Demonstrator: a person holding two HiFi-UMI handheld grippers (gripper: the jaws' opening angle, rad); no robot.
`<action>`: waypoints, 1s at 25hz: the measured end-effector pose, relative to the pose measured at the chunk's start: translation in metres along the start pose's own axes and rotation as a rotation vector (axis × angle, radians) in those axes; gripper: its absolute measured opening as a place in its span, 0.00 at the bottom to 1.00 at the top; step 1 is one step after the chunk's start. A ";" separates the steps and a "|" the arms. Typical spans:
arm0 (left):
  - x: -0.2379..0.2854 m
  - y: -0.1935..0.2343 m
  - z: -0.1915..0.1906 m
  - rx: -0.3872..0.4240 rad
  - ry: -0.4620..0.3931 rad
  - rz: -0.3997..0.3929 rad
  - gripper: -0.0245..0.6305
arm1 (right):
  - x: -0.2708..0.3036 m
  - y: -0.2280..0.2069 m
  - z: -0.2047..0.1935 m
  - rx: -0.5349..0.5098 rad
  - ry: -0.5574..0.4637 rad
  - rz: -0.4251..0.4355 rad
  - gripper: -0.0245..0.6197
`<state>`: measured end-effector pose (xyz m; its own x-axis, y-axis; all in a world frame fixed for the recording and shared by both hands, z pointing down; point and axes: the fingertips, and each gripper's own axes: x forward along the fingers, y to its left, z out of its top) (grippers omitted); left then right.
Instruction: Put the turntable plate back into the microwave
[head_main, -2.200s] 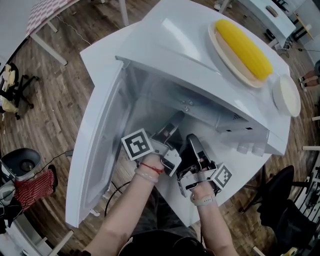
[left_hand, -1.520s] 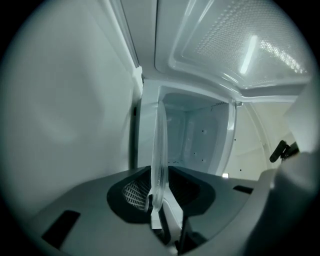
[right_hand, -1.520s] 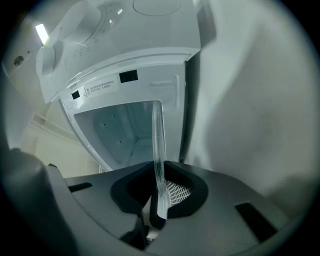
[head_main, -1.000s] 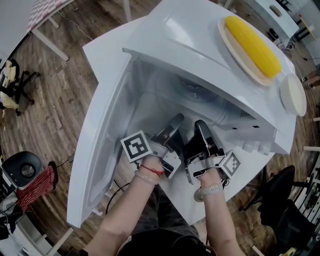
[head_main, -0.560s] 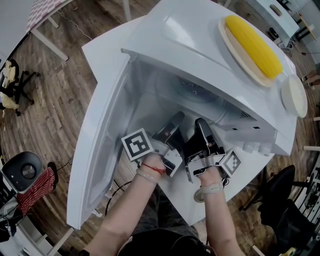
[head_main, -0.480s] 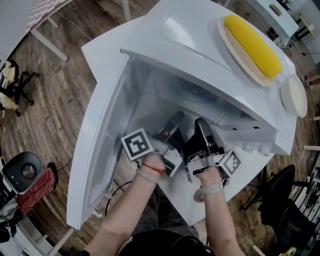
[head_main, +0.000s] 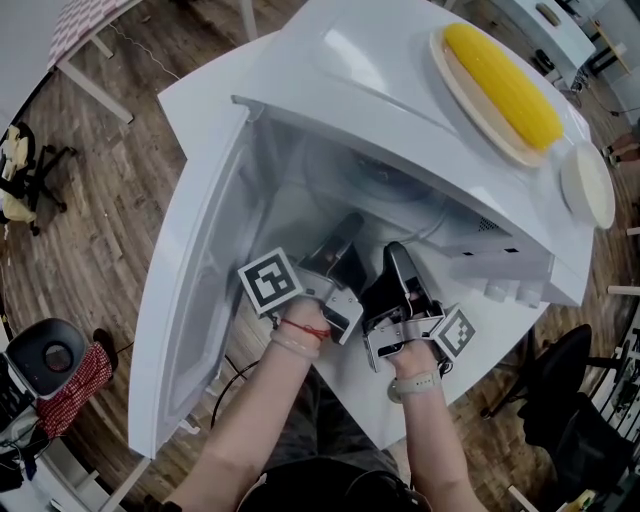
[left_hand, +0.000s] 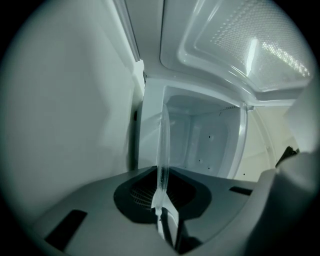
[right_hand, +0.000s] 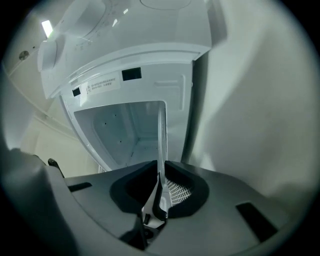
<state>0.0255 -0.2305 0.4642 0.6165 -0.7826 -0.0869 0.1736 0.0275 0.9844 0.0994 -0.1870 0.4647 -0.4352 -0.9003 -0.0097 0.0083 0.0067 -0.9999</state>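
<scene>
Head view: the left tongs (head_main: 347, 224) and right tongs (head_main: 393, 253) point toward 12 o'clock into the open microwave (head_main: 400, 90). The glass turntable plate (head_main: 388, 186) is held between them, partway inside. The door (head_main: 190, 300) hangs at 9 o'clock. Corn (head_main: 500, 70) on a dish (head_main: 447, 85) sits on top at 1 o'clock, clear of the path.

Left gripper view: the jaws, just closing, pinch the plate's rim.

Right gripper view: these jaws are nearly together on the rim too.

Insertion seems under way. Next, lower the plate level onto the cavity floor, then release.

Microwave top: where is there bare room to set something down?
Bare: the microwave top, its left half, between its left edge and the corn plate. Crowded: the right end, where the corn plate and a small white dish sit close together.
</scene>
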 end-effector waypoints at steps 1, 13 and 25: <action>0.000 0.000 0.000 0.003 -0.001 0.001 0.11 | 0.002 0.001 -0.001 0.003 0.003 0.002 0.14; 0.009 0.000 0.004 0.029 0.003 0.015 0.11 | 0.009 0.001 -0.006 -0.002 0.025 -0.024 0.14; 0.009 -0.004 0.002 0.091 0.030 -0.001 0.11 | 0.016 -0.005 -0.009 -0.035 0.051 -0.025 0.14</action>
<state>0.0287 -0.2392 0.4600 0.6393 -0.7635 -0.0915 0.1046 -0.0316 0.9940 0.0839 -0.1979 0.4694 -0.4805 -0.8768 0.0157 -0.0344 0.0009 -0.9994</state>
